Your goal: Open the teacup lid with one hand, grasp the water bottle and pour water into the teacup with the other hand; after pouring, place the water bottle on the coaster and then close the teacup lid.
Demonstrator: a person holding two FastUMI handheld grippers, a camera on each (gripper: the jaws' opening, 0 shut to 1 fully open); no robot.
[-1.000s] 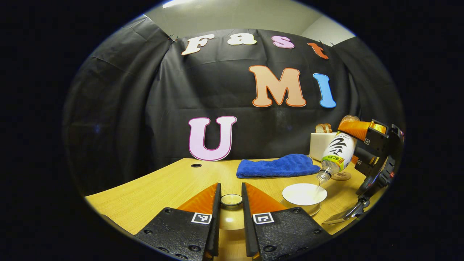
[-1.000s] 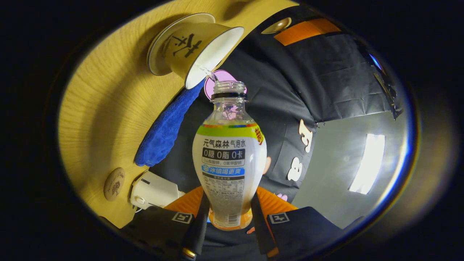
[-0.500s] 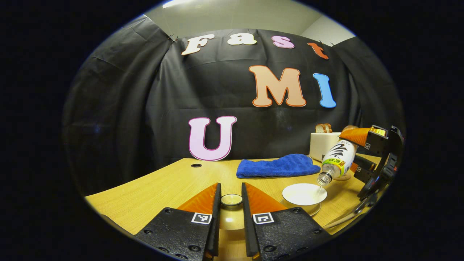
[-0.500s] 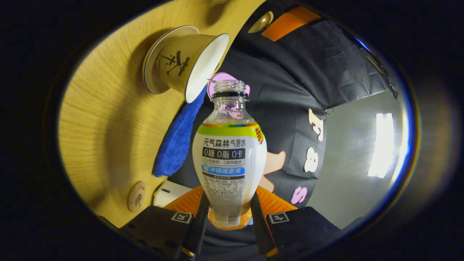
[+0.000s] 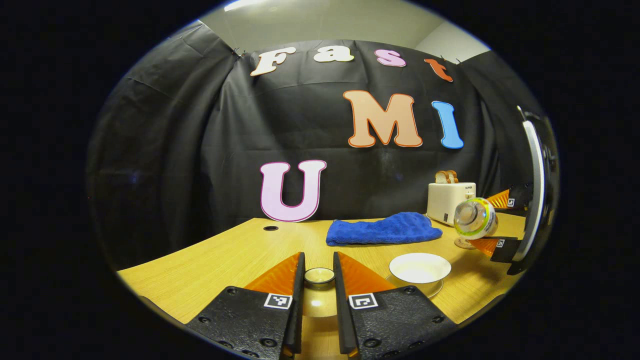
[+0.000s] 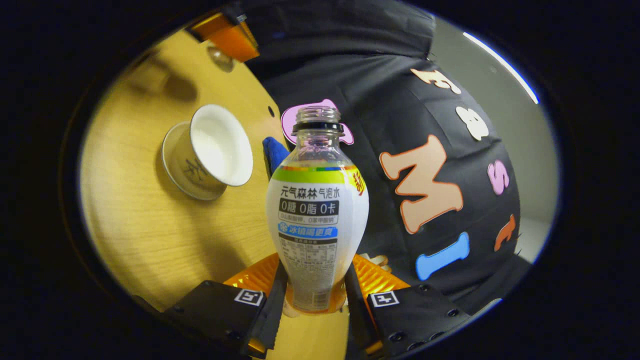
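My left gripper (image 5: 318, 281) is shut on the knob of the teacup lid (image 5: 319, 275), holding it just above the table near the front edge. To its right, the white teacup (image 5: 420, 267) stands uncovered on its saucer. My right gripper (image 6: 315, 300) is shut on the base of the uncapped water bottle (image 6: 317, 220). In the left gripper view the bottle (image 5: 475, 218) hangs right of the cup with its mouth towards me. The round coaster (image 5: 464, 244) lies just behind it. In the right gripper view the teacup (image 6: 215, 150) sits left of the bottle's neck.
A blue towel (image 5: 384, 229) lies at the back of the wooden table (image 5: 225, 255). A white toaster (image 5: 450, 201) with bread in it stands at the back right, behind the coaster. A small hole (image 5: 270, 228) marks the tabletop at the back left.
The bottle has swung up and back from the teacup's rim, and the stream of water has stopped. The right gripper has drawn off to the right. The left gripper and lid have stayed put.
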